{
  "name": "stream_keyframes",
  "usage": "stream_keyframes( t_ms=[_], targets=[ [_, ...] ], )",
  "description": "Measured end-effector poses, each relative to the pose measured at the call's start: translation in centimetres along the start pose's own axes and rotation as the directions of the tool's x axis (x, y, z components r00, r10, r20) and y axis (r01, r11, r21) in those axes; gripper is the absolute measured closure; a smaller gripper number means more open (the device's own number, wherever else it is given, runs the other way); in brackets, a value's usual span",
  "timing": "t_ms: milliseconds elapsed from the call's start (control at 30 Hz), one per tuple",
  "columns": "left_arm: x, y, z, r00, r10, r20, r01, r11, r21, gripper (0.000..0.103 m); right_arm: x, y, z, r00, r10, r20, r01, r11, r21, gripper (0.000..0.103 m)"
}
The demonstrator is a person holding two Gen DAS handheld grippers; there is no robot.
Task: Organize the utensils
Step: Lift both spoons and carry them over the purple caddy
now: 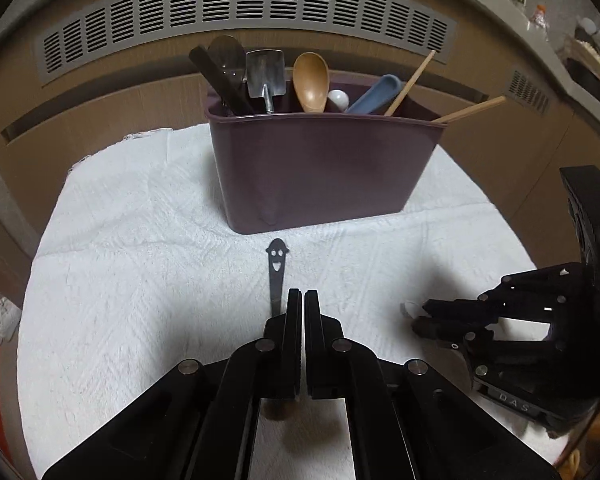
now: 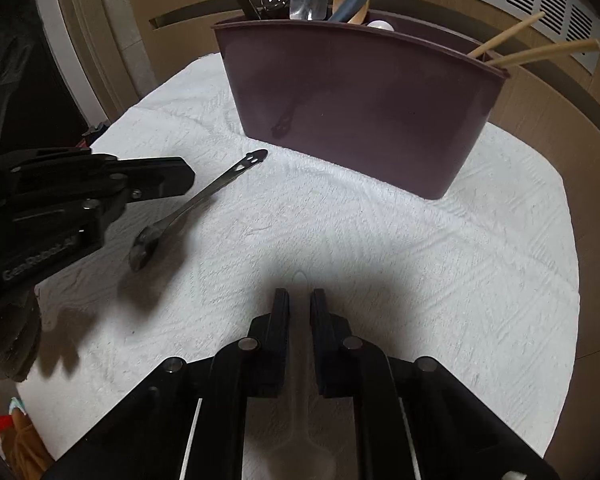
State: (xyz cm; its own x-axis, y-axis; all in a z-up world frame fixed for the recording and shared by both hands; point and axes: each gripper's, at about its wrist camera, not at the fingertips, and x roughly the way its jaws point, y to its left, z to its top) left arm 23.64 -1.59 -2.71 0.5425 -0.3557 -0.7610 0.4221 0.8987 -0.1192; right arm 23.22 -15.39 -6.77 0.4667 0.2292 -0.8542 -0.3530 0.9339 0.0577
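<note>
On towel (image 1: 140,220), L view: shows left gripper (image 1: 303,296) shut tight on nothing, metal spoon (image 1: 277,264) flat beneath, near purple bin (image 1: 320,176). Bin pretty full already.

R view: shows right gripper (image 2: 300,296) pinching white spoon (image 2: 299,280). Leaves 2 spoons to bin.

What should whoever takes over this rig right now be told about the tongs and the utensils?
Left tongs: shut, over the smiley-handled metal spoon; its handle runs beside the fingers, not visibly between them.
Right tongs: appear closed on the clear spoon.
Both spoons are low over the white towel, in front of the purple holder.
Done: several spoons and chopsticks already stand in the holder.
Left: put both spoons in the holder.
</note>
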Motion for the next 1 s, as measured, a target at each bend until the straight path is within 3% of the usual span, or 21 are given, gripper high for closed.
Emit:
stream_keyframes(
  t_ms=[100,267,400,567,700,767,833,900,1000],
  targets=[
    [1.2,-0.1,0.4,0.997,-0.008,-0.078,0.008,1.000,0.002,0.100,-0.9,0.0,-0.7,1.000,-0.004,0.010,0.004,1.000,0.000,0.092],
    [4.1,-0.6,1.9,0.990,0.020,-0.143,-0.019,1.000,0.011,0.094,-2.3,-0.4,-2.1,1.000,-0.010,0.027,0.010,1.000,0.002,0.092],
    [7.1,-0.8,4.2,0.975,0.128,-0.180,-0.118,0.991,0.064,0.085,-2.6,-0.5,-2.9,0.999,0.006,0.044,-0.007,1.000,0.004,0.092],
    [9.2,-0.8,5.4,0.956,0.196,-0.219,-0.175,0.978,0.111,0.056,-3.2,-1.0,-3.9,0.998,0.030,0.060,-0.030,1.000,0.005,0.092],
    [9.3,0.3,5.5,0.963,0.139,-0.231,-0.129,0.990,0.057,0.058,-3.4,-1.3,-4.4,0.996,0.053,0.071,-0.053,0.999,0.002,0.092],
    [9.0,0.4,5.2,0.970,0.124,-0.209,-0.113,0.992,0.060,0.075,-3.2,-1.5,-4.6,0.996,0.063,0.070,-0.063,0.998,0.011,0.092],
    [8.4,-0.2,4.4,0.975,0.137,-0.173,-0.122,0.988,0.095,0.084,-2.9,-2.0,-4.3,0.996,0.060,0.068,-0.062,0.998,0.022,0.092],
    [7.5,-0.7,3.3,0.979,0.137,-0.151,-0.123,0.987,0.102,0.084,-2.7,-1.8,-4.3,0.996,0.055,0.068,-0.057,0.998,0.038,0.092],
    [4.7,-1.3,1.4,0.993,0.061,-0.105,-0.055,0.997,0.052,0.084,-3.4,-2.0,-4.3,0.995,0.058,0.083,-0.062,0.997,0.047,0.092]
  ],
)
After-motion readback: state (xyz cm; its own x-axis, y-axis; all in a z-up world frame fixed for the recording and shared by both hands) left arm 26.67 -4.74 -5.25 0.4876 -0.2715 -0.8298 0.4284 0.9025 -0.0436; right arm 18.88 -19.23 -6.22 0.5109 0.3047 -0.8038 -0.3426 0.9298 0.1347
